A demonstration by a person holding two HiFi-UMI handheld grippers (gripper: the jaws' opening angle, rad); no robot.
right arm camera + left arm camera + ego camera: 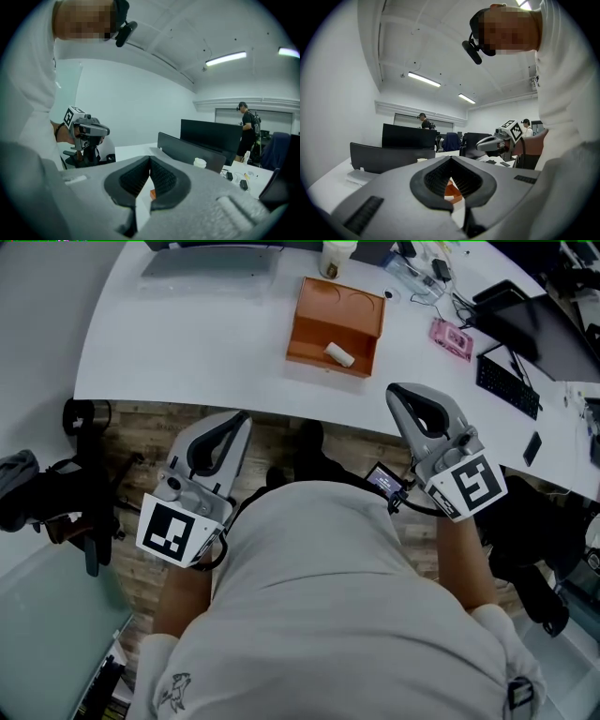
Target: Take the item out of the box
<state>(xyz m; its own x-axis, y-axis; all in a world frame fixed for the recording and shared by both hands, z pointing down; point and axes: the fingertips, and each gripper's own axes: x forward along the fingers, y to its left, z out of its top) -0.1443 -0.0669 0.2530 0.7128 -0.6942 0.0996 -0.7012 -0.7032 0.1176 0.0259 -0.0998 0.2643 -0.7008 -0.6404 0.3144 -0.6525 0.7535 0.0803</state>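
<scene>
An open orange box [335,322] lies on the white table [187,343], and a small white item [339,354] rests inside it near its front wall. Both grippers hang below the table's near edge, short of the box. My left gripper [241,420] is shut and holds nothing. On the other side, my right gripper [397,391] is also shut and empty. In the left gripper view a bit of the orange box [451,189] shows through the gap behind the closed tips of the left gripper [451,158]. The right gripper [150,158] shows the same closed tips.
A black keyboard [507,385], a pink object [451,338] and dark screens [539,324] crowd the table's right side. A cup [336,257] and a grey tray [211,261] stand at the back. A black chair [89,484] is at my left. Other people stand far off.
</scene>
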